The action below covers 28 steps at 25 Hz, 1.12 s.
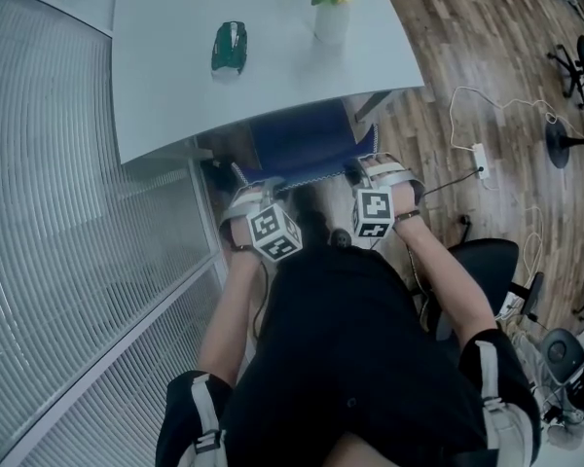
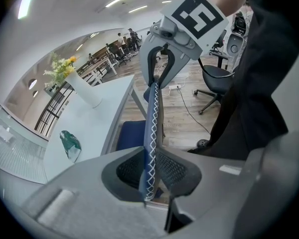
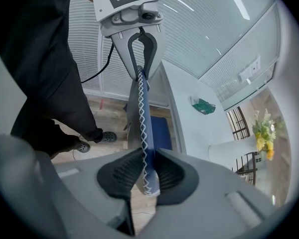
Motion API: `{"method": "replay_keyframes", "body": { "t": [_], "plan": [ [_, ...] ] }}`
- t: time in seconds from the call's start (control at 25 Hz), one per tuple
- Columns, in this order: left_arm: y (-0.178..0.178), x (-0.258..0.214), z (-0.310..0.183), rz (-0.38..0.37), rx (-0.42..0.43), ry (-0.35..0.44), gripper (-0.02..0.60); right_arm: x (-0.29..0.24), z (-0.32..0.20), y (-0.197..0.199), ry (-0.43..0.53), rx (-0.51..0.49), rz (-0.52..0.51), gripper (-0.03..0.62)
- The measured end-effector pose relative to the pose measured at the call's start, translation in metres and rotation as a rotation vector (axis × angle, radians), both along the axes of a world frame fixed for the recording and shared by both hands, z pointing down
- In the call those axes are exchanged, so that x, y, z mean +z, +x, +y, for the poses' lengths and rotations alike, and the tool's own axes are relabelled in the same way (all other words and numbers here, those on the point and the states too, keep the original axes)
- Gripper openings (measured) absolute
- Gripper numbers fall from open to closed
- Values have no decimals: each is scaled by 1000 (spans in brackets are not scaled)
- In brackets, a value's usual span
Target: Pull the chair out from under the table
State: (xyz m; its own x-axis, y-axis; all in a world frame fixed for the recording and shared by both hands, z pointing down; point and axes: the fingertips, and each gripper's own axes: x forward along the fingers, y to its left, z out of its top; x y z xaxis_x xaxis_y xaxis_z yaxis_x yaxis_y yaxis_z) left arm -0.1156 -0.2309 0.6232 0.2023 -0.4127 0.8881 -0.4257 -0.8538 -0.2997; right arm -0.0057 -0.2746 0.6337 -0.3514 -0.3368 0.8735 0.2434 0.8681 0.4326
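Each marker cube (image 1: 274,233) carries black-and-white square patterns. The left gripper (image 1: 261,185) and right gripper (image 1: 372,166) have their jaws pinched shut on the stitched top edge of the blue chair (image 1: 302,142), whose seat sits partly under the white bench (image 1: 165,95). Around it are a wood floor (image 1: 467,56) and a ribbed glass wall (image 1: 68,222).

Nothing readable here tbh, no words, brands or numbers anywhere, just black-and-white square patterns on the left cube (image 1: 275,233) and right cube (image 1: 373,212), which aren't text.
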Motion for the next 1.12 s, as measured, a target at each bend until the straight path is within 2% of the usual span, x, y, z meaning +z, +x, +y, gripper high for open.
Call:
{"method": "replay_keyframes", "body": {
  "t": [0.44, 1.12],
  "plan": [
    [38, 3, 69, -18, -32, -24, 72, 2, 66, 38, -10, -39, -8, 75],
    [70, 11, 189, -84, -66, -42, 74, 11, 191, 72, -47, -73, -44, 72]
  ]
}}
